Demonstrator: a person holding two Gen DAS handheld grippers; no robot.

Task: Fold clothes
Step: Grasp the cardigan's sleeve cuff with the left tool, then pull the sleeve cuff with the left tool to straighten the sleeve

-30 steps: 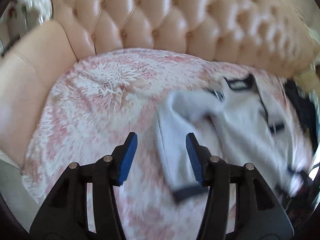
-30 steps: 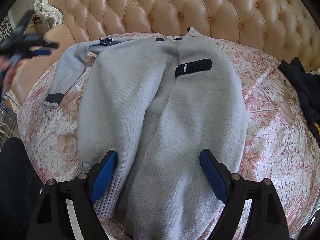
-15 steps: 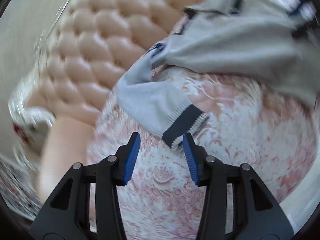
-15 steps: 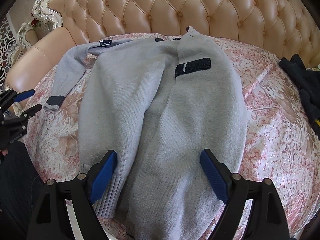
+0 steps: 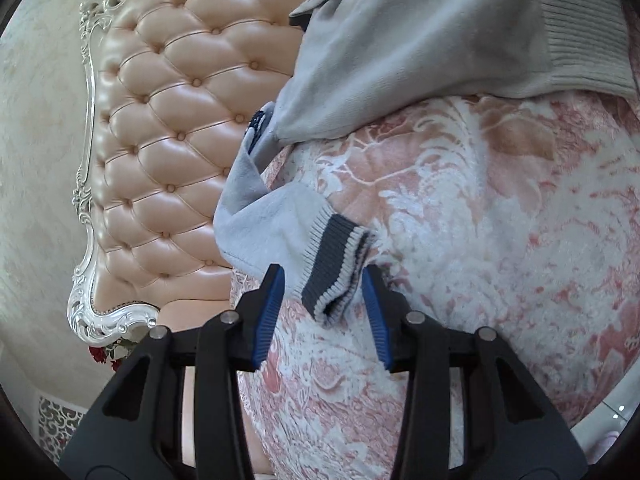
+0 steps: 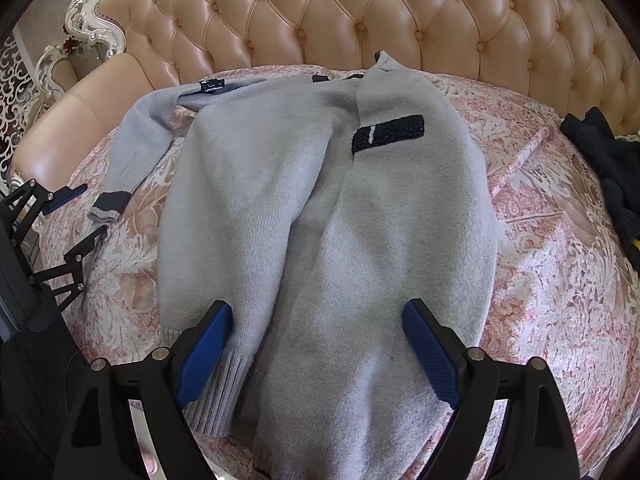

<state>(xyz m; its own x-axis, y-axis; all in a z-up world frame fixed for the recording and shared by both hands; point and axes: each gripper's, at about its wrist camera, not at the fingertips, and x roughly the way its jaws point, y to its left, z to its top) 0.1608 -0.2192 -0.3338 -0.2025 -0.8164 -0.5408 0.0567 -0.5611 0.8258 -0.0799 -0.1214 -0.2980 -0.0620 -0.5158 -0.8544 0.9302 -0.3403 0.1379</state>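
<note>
The sweater [image 6: 320, 220] lay on a pink floral cover [image 6: 540, 260] before a tufted headboard [image 6: 400, 12] — left gripper [image 5: 325, 280] closing around the striped cuff [image 5: 336, 268], pads not yet pressing; right gripper [image 6: 316, 344] gaped wide, empty — only its view showed dark clothes [image 6: 608, 168].

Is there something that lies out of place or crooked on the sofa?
One sleeve of the grey sweater lies spread out to the side, while the other is already folded over its body. A dark garment lies bunched at the sofa's edge.
</note>
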